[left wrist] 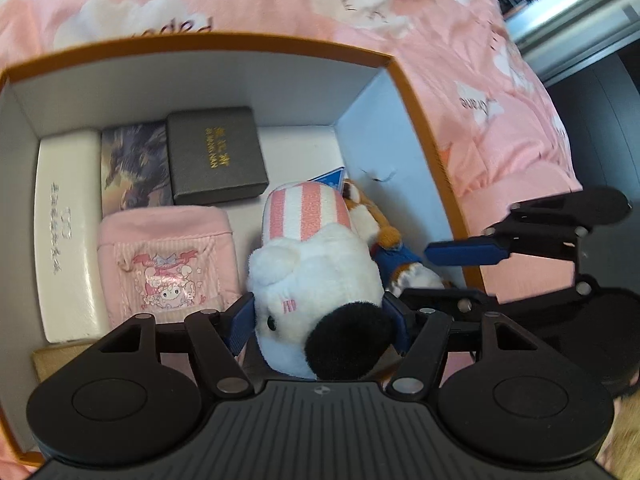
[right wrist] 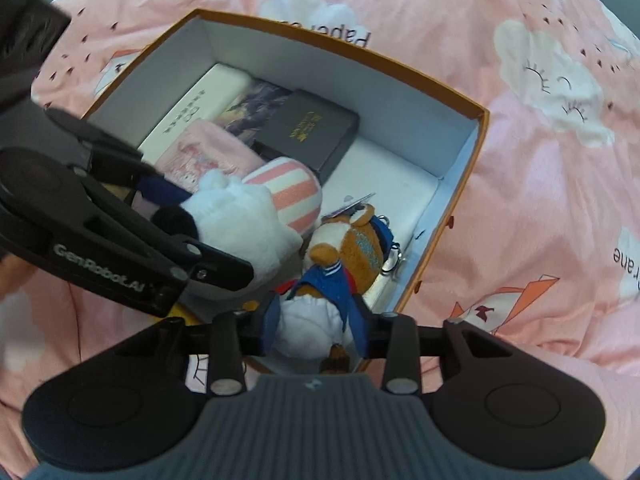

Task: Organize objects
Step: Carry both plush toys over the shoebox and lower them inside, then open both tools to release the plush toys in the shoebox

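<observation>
An open box with an orange rim (left wrist: 416, 120) (right wrist: 478, 140) lies on a pink bedspread. On its white floor lies a white plush toy (left wrist: 316, 276) (right wrist: 240, 216) with a pink-striped cap and a black ear. My left gripper (left wrist: 320, 322) (right wrist: 192, 228) straddles it widely, and its blue pads touch both flanks. Beside it, against the right wall, is a brown plush toy (left wrist: 386, 236) (right wrist: 356, 248) in blue clothes. My right gripper (right wrist: 314, 320) (left wrist: 418, 272) is shut on that toy's white lower body, pointing steeply down.
Packed along the box's left and far side are a white case (left wrist: 64, 232), a picture card (left wrist: 134, 164), a dark grey box with gold lettering (left wrist: 216, 156) and a pink pouch (left wrist: 168, 264). The pink bedspread (right wrist: 540, 200) surrounds the box.
</observation>
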Demonstrator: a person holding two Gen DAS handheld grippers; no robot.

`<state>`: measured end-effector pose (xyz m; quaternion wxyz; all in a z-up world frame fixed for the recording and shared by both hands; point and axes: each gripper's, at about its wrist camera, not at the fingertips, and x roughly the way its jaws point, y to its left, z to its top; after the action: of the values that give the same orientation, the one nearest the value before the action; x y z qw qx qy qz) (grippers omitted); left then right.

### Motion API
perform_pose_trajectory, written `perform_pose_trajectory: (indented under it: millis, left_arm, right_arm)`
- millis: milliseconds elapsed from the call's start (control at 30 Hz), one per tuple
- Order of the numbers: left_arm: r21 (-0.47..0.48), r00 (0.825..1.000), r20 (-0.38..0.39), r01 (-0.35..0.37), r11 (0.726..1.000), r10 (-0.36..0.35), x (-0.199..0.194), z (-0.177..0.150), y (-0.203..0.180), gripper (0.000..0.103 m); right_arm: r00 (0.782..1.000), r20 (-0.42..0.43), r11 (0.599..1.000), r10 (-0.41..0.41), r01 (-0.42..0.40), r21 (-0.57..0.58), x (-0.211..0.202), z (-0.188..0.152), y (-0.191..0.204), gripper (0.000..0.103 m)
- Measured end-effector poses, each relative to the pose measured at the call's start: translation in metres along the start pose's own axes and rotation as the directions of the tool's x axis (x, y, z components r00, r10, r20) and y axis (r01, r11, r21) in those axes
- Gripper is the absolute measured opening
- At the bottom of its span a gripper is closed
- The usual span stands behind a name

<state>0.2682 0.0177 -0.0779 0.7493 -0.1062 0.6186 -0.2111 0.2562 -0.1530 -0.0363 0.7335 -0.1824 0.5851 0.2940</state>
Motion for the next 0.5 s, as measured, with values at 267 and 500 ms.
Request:
perform_pose_trajectory:
  millis: [267,500]
  left_arm:
    - [0.044,0.998,-0.026,-0.056,0.998,0.057,0.004,-0.001,-0.006,0.078]
    - [-0.036,0.998,0.057,-0.013,0.999,0.015,0.001,-0.003,-0.001,0.077]
  right_arm:
    - [1.000,-0.027,0.999,-0.007,0.006,-0.038,0.011,-0.001,0.006,0.025]
    - [1.000,-0.013,1.000,-0.006,0.006,-0.025,0.006,-0.006,0.005,0.025]
